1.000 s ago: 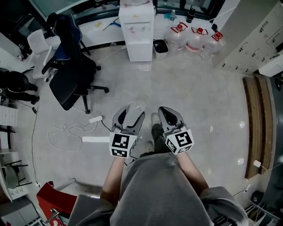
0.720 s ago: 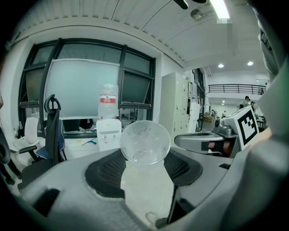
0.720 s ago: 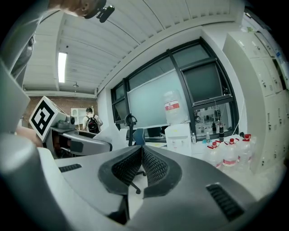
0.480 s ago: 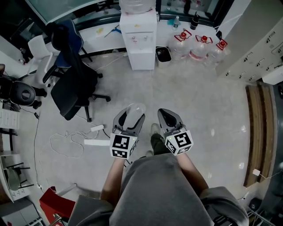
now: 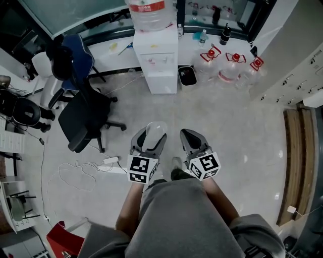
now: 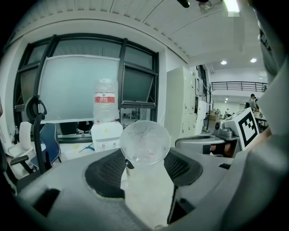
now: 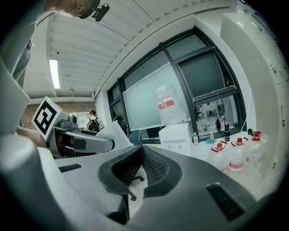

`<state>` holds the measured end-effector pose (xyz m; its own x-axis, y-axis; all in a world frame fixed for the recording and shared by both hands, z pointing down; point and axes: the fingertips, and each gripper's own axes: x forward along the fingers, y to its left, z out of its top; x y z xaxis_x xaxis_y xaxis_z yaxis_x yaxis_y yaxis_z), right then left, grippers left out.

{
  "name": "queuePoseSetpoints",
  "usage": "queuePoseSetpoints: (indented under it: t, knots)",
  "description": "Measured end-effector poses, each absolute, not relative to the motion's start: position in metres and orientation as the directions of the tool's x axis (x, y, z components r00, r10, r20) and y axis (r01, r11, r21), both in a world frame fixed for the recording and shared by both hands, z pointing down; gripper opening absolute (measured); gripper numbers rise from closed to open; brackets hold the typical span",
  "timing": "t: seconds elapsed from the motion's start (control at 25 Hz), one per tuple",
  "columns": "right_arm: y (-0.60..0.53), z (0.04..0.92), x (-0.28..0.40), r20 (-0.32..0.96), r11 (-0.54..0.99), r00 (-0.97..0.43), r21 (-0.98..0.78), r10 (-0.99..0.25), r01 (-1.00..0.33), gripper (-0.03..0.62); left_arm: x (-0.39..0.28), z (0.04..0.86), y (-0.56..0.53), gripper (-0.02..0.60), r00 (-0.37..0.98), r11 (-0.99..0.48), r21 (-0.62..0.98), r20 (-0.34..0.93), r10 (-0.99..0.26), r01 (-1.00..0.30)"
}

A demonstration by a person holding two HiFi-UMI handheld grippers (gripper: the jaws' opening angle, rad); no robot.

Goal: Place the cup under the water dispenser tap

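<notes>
A clear plastic cup (image 5: 154, 129) is held out in front of the person's body, well above the floor, with my left gripper (image 5: 150, 133) shut on it. In the left gripper view the cup (image 6: 144, 146) fills the gap between the jaws, its round end pointing forward. The white water dispenser (image 5: 155, 61) with a bottle (image 5: 150, 11) on top stands across the floor, far ahead of both grippers. It also shows beyond the cup as the dispenser (image 6: 106, 135). My right gripper (image 5: 190, 133) hangs beside the left one, shut and empty, its tips meeting at the right gripper (image 7: 139, 151).
A black office chair (image 5: 83, 113) stands to the left of the path. A power strip with cables (image 5: 108, 164) lies on the floor near my left. Spare water jugs (image 5: 229, 63) and a black bin (image 5: 187, 75) flank the dispenser's right. A wooden bench (image 5: 292, 156) runs along the right.
The dispenser and the chair sit lower in the head view and the bottle on top has come into view. Both grippers keep their pose, with the cup still held.
</notes>
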<state>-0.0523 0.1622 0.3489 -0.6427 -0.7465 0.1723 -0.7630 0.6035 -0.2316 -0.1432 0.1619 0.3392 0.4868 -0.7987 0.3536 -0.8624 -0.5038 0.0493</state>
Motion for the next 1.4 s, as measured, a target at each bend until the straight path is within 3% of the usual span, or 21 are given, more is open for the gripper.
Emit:
queuePoseSetpoints:
  t: [0.8,1.4]
  knots:
    - [0.057,0.378,-0.048,0.177,0.558,-0.623,-0.309,-0.762,-0.770,0.012,-0.147,0.363,0.052,0.268,0.472,-0.500,0.032,0.387,-0.793,-0.866]
    - [-0.066,0.388,-0.092,0.218,0.442,-0.521,-0.324,-0.825,-0.836,0.012,-0.186,0.377,-0.083,0.268,0.567,-0.598,0.058,0.400,-0.720,-0.799]
